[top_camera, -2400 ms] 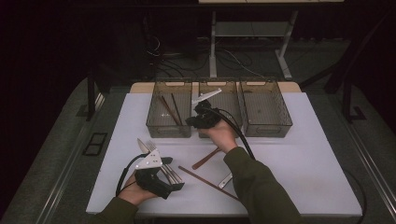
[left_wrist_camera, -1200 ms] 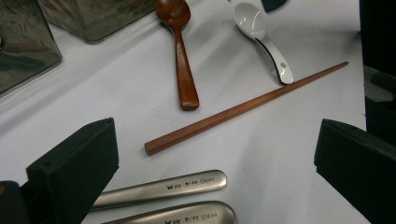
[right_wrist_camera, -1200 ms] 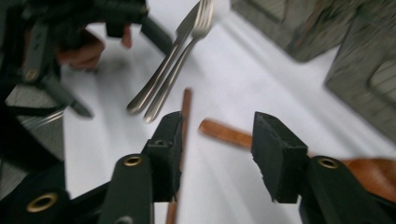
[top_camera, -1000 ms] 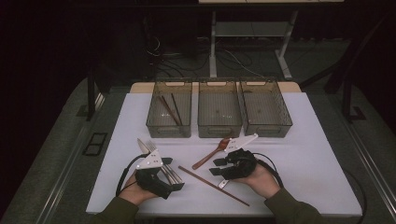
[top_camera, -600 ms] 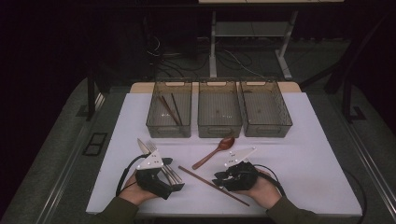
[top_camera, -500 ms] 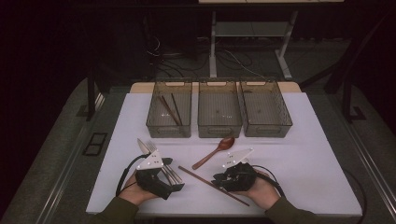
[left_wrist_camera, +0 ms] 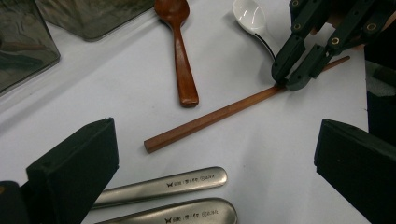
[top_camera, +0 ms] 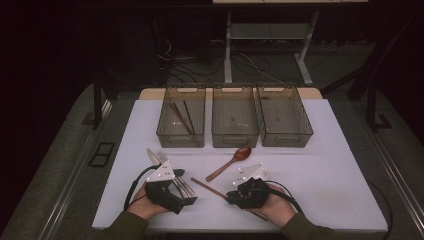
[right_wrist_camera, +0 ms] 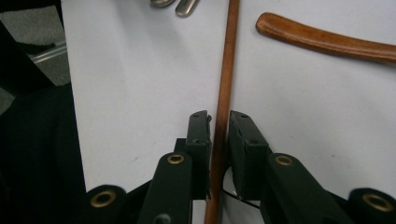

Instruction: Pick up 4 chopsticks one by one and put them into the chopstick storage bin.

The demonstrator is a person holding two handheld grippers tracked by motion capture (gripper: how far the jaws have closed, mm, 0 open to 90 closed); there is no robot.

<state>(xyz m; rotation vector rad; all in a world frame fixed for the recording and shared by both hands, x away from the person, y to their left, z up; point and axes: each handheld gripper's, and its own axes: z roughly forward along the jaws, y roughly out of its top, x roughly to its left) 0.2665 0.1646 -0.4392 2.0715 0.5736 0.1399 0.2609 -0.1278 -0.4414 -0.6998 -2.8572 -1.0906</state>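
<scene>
3 bins (top_camera: 235, 131) wait beyond. Your right gripper (right_wrist_camera: 219, 122) has its jaws just closing, narrow around the wooden chopstick (right_wrist_camera: 226, 70) lying flat on the white table (top_camera: 325, 165); squeeze squarely before lifting. Your left gripper (left_wrist_camera: 210, 158) rests, jaws wide, holding nothing.

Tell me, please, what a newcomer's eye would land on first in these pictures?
Most striking is the right gripper, its jaws just closing around a long brown wooden chopstick lying on the white table near the front edge. Behind it stand three clear plastic bins in a row, the left one holding chopsticks. The left gripper rests open by the metal cutlery handles.
</scene>
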